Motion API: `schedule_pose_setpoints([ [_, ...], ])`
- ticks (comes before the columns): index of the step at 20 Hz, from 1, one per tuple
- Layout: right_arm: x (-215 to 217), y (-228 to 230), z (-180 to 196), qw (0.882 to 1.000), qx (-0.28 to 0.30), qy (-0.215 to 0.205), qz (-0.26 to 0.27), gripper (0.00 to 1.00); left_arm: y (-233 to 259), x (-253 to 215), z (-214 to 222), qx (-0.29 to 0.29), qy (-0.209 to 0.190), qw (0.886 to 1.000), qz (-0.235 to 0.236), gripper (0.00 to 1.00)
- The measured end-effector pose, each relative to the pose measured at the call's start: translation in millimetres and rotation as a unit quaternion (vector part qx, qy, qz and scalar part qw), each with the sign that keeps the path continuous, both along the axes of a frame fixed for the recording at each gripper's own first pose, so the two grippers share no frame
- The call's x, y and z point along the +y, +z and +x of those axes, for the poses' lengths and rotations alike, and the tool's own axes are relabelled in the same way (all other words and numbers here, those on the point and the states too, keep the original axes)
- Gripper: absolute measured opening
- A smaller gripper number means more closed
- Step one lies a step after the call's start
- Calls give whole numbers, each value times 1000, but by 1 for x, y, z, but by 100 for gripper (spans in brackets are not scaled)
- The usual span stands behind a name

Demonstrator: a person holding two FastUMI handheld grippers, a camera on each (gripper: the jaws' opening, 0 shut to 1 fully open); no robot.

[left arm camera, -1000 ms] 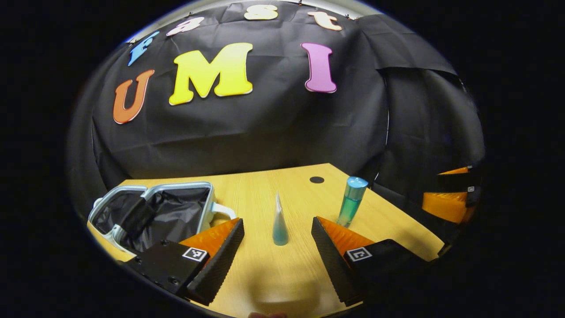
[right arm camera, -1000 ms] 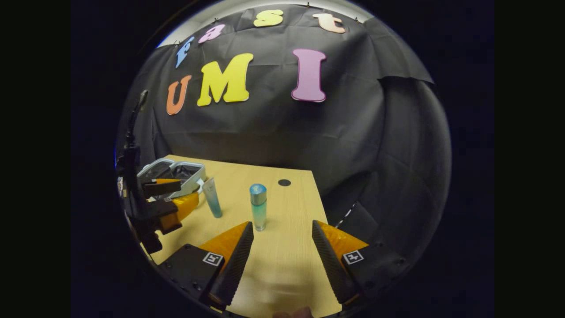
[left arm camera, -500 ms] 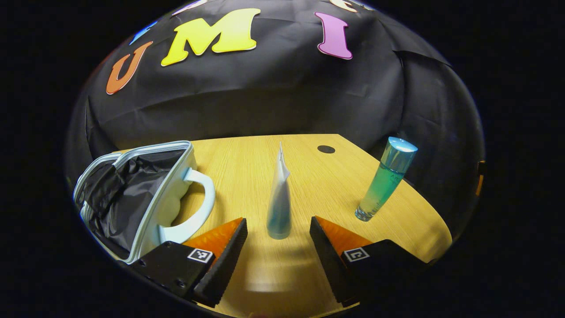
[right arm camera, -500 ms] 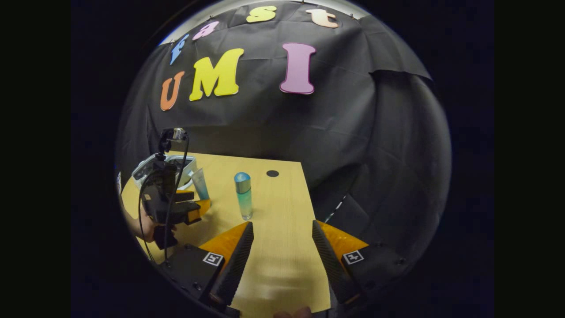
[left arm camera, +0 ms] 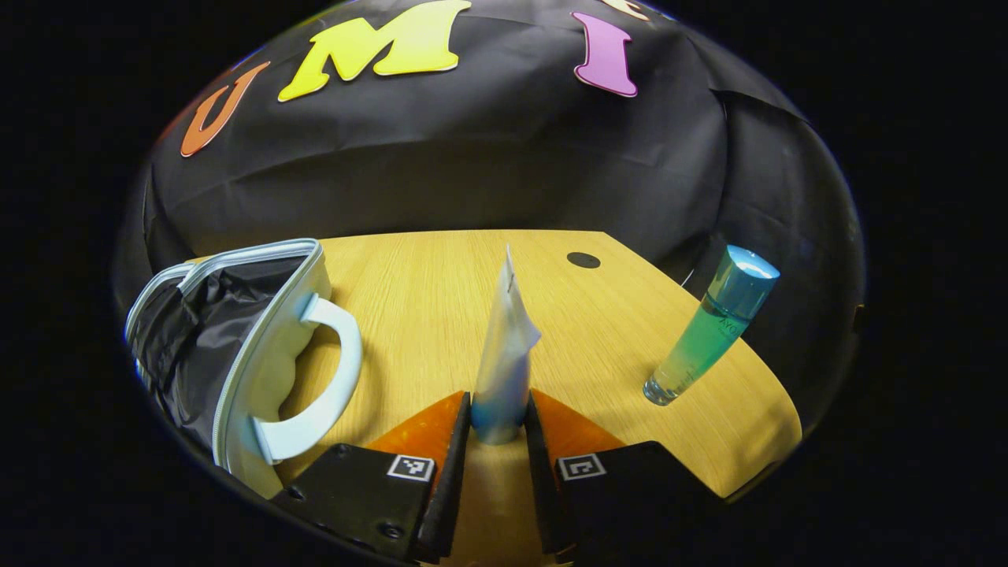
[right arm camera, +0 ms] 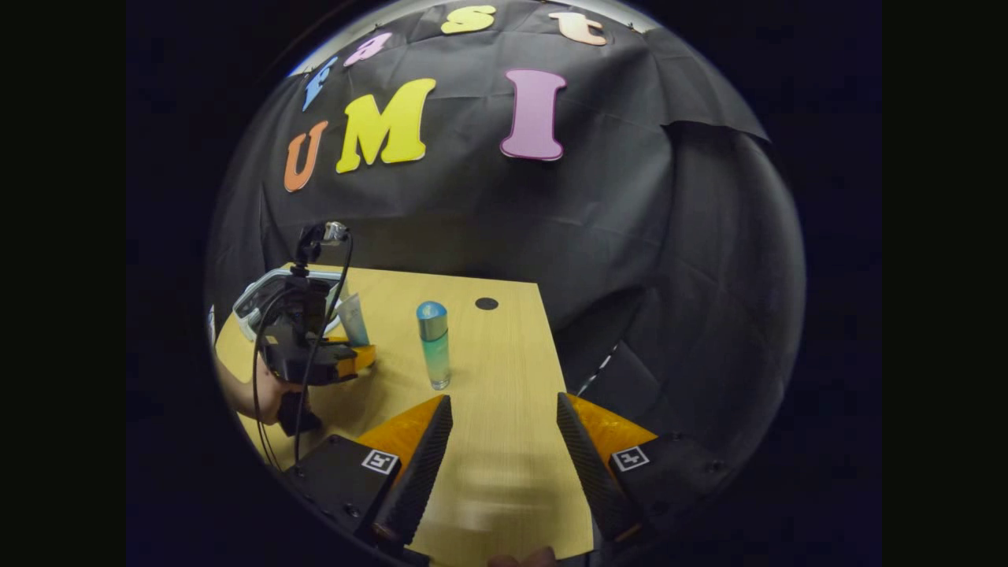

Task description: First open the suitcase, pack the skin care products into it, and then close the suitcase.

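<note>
Left gripper pinches base of upright tube – both fingers press its sides, tube standing on wooden table. Open suitcase just left of tube, handle toward it, dark lining showing. Bottle stands farther right, apart from tube. Right gripper spread wide over bare table, holding nothing – bottle ahead of it, left gripper farther off, gripped by hand.

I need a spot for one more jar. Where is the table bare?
Bare: between tube and bottle, back toward the dark hole, and around the right claw. Crowded: the left side, with the open suitcase and the left claw.
</note>
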State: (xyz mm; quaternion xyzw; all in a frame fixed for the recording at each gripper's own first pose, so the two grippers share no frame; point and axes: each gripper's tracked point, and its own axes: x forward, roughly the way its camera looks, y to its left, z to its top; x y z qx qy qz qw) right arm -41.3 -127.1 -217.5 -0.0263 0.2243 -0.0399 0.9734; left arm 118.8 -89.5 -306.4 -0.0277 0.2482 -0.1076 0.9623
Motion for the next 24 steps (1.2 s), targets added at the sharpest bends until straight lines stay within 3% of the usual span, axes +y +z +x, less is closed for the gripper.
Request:
schedule_pose_setpoints([
  [1,8,-6,5,1000,2,9,4,79,1,2,-1,4,1,1000,1,42],
  [2,15,-11,12,1000,5,18,5,79,3,5,-7,10,4,1000,-2,48],
  [3,21,-19,18,1000,12,28,6,80,9,7,-13,8,5,1000,-10,40],
  [10,62,-50,76,998,22,56,34,80,65,30,-70,-5,0,1000,-12,39],
  [15,72,-78,112,997,38,48,56,79,87,71,-118,13,36,999,-10,39],
  [20,80,-106,136,995,59,47,60,79,82,127,-138,36,88,996,0,39],
  [22,78,-115,138,995,71,44,58,73,82,145,-138,37,102,994,4,39],
  [24,79,-118,143,995,72,40,54,59,84,167,-138,37,114,993,13,39],
])
